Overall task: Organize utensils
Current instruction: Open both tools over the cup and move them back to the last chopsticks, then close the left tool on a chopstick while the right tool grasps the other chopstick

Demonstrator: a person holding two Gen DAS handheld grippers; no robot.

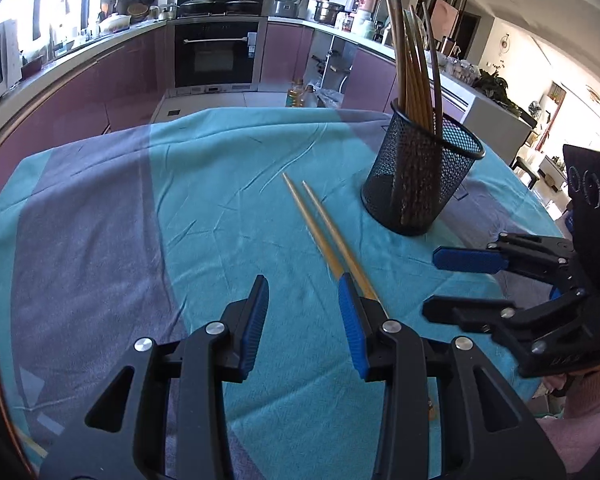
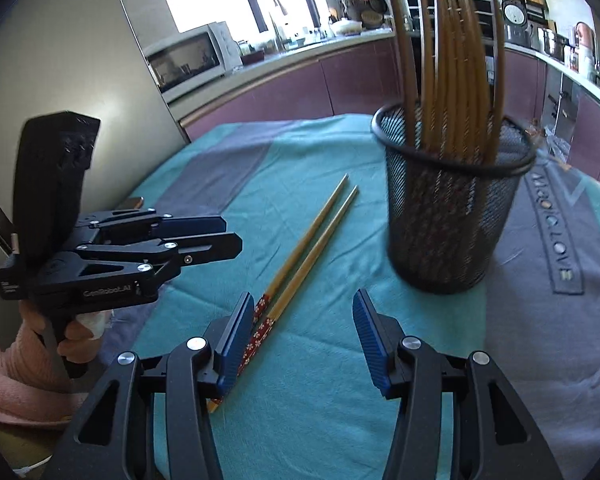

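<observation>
Two loose bamboo chopsticks [image 1: 324, 228] [image 2: 316, 236] with red flowered ends lie side by side on the teal cloth. A black mesh cup [image 1: 416, 184] [image 2: 448, 220] stands upright just beyond them, with several chopsticks [image 1: 412, 60] [image 2: 456, 72] in it. My left gripper [image 1: 303, 284] [image 2: 233, 235] is open, with only bare cloth between its pads; the loose pair runs under its right finger. My right gripper [image 2: 303, 300] [image 1: 432, 284] is also open and empty. The pair's flowered ends pass behind its left finger.
The teal and grey tablecloth [image 1: 204, 184] covers a round table, whose far edge drops off toward purple kitchen cabinets [image 1: 112, 80] and an oven [image 1: 216, 56]. A hand in a pink sleeve [image 2: 24, 364] holds the left gripper. A grey fridge wall [image 2: 100, 92] stands to the left.
</observation>
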